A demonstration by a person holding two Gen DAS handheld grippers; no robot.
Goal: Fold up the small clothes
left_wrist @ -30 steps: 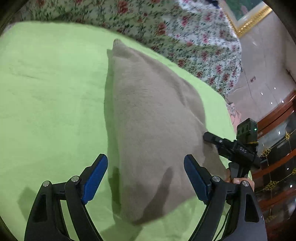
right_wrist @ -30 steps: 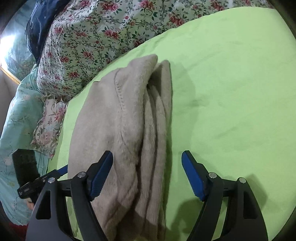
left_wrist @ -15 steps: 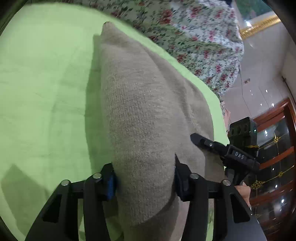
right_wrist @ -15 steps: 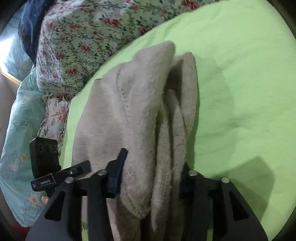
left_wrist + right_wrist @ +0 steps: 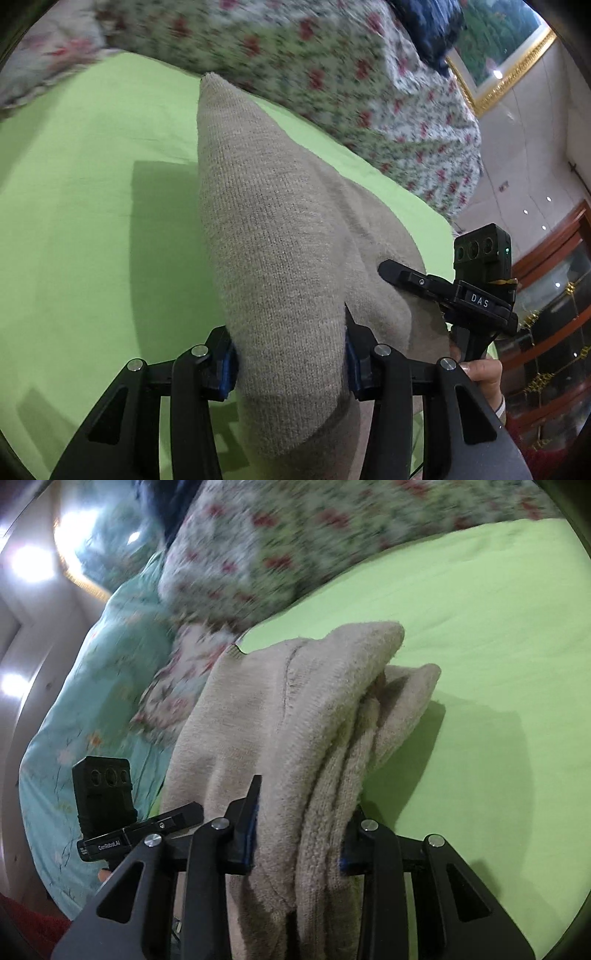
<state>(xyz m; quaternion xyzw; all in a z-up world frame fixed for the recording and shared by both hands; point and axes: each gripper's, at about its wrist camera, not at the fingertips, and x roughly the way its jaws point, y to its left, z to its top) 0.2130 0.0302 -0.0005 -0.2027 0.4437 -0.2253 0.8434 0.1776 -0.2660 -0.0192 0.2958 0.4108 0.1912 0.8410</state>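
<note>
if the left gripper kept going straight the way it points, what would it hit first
The beige knit garment itself: the left gripper is clamped on it, and it stretches ahead. Beyond, probably the green sheet, then the floral bedding; depth is unclear.

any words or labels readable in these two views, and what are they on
"DAS": white letters on the black body of the right gripper, seen from the left wrist.
"GenRobot.AI": small white print on the black body of the left gripper, seen from the right wrist; only just legible.
Nothing else carries readable text.
</note>
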